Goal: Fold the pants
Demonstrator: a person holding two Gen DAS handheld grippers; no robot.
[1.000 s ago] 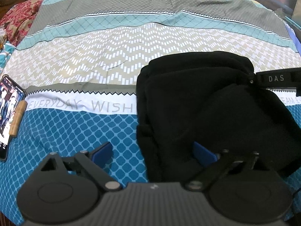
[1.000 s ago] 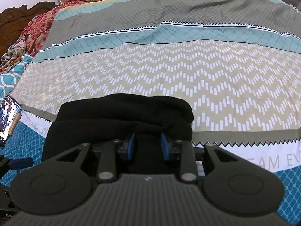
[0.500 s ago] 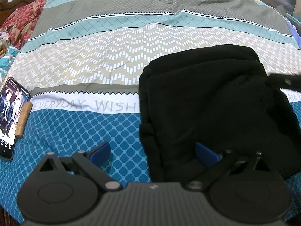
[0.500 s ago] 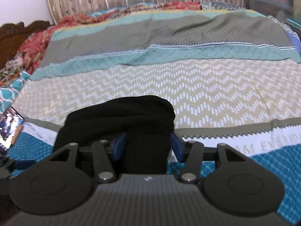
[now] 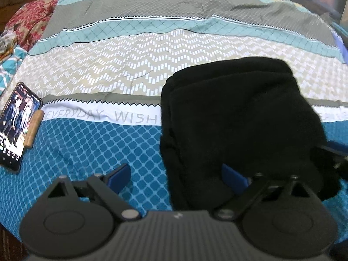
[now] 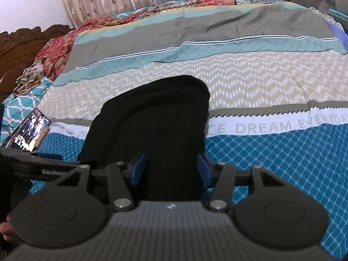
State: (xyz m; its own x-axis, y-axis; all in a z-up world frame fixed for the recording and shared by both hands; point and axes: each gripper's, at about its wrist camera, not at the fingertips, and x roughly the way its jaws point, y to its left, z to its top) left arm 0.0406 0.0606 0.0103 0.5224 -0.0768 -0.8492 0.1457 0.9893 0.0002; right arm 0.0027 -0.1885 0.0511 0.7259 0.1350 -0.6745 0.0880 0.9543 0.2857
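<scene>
Right wrist view: read "DREAM EVERYDAY" on bedsheet (image 6: 271, 128), "GenRobot" on wide-open left gripper (image 5: 176, 177), right gripper (image 6: 170, 167) parted, unclamped, astride folded black pants (image 6: 152, 117).

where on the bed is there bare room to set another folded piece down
Free: the chevron band beyond the black pants, and the blue checked strip between the phone and the pants. To the pants' right, the bedspread by the DREAM lettering is bare too. Crowded: the near edge, where both tongs flank the pants.
</scene>
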